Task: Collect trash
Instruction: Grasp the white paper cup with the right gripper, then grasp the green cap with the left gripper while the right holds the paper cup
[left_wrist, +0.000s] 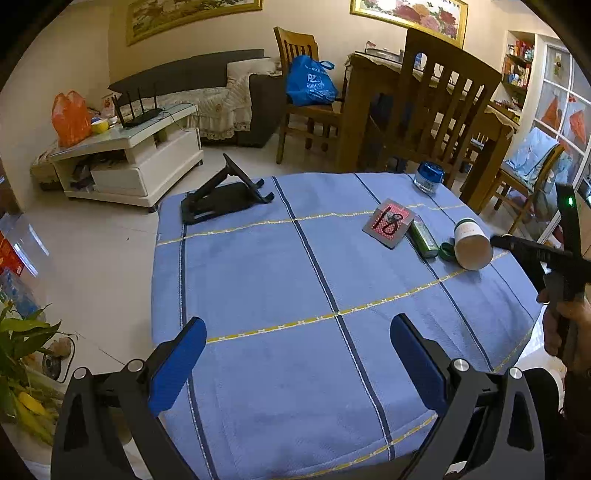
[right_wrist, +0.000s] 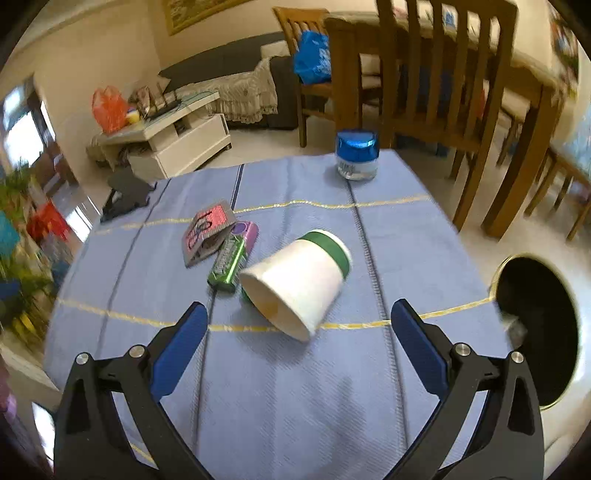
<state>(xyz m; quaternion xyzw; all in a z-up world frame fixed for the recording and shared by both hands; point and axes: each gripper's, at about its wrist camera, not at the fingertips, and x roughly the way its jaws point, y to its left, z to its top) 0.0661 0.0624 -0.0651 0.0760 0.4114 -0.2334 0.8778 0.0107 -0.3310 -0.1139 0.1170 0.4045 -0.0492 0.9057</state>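
While both jaws gape empty, white green-banded paper cup (right_wrist: 301, 282) lies tipped.

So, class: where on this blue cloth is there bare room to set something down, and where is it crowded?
Bare: the wide middle of the cloth between the phone stand and the card. Crowded: card, green pack and tipped cup cluster together.

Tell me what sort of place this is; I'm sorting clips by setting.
Likely a home living-dining room: a sofa, wooden dining chairs and a low TV cabinet stand behind the cloth-covered table.
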